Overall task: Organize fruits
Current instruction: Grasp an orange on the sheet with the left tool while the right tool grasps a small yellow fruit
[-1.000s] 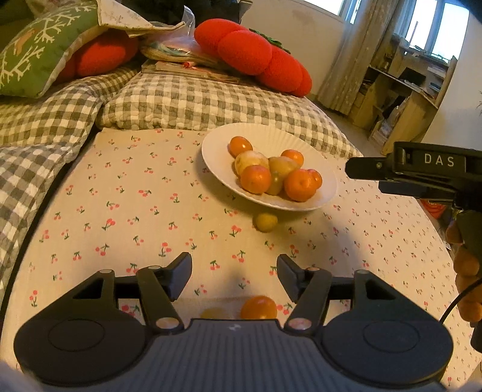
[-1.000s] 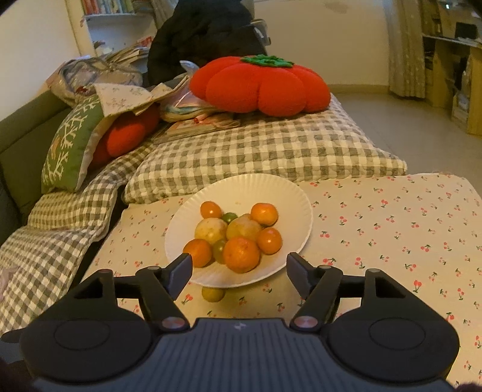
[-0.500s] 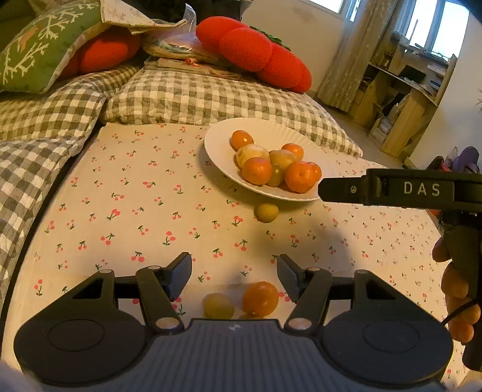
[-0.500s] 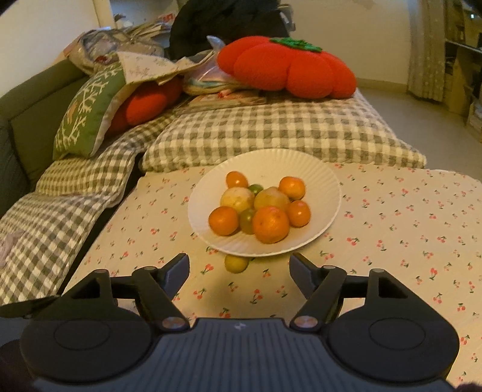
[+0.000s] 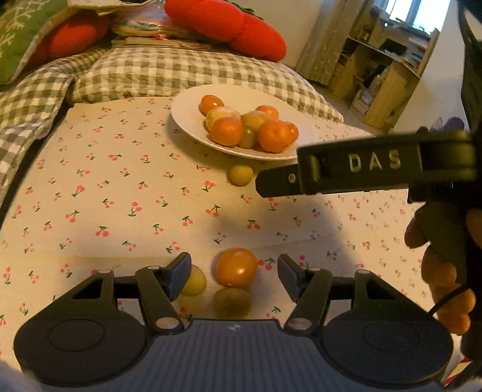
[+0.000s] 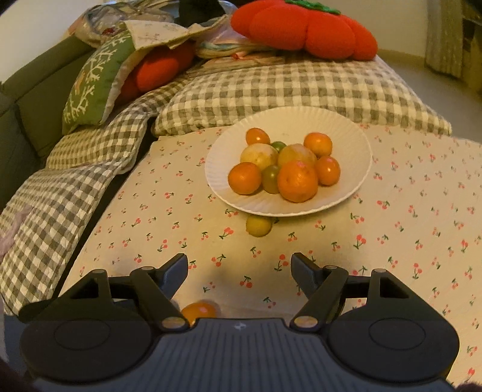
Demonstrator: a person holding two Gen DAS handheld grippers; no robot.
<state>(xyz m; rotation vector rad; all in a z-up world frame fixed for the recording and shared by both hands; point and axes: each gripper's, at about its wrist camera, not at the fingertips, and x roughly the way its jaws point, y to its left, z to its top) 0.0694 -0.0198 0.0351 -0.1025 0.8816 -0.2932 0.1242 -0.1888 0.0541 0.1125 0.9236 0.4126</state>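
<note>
Orange fruit [image 5: 236, 267] lies loose on the cherry-print cloth [image 5: 120, 187], between your left gripper [image 5: 234, 273] fingers, jaws wide, empty. Centre, close gently; yellow fruit [image 5: 194, 282] touches the left finger. Right gripper [image 6: 238, 273]: wide open, empty. Plate [image 5: 186, 116] well apart.

I'm working on a bed covered with a cream cherry-print sheet [image 6: 406, 229], with grey-and-white gingham pillows [image 6: 271, 90] piled along the far edge. On top of those sit a big red tomato-shaped cushion [image 6: 304, 27] and a green cushion with a white snowflake pattern [image 6: 93, 81], next to an olive sofa arm [image 6: 36, 78]. Off to the right there's a wooden shelf unit [image 5: 388, 78] crammed with stuff, pale curtains [image 5: 325, 39], a bright window [image 5: 421, 12], plain light walls and a pale floor, all in warm yellowish light.
</note>
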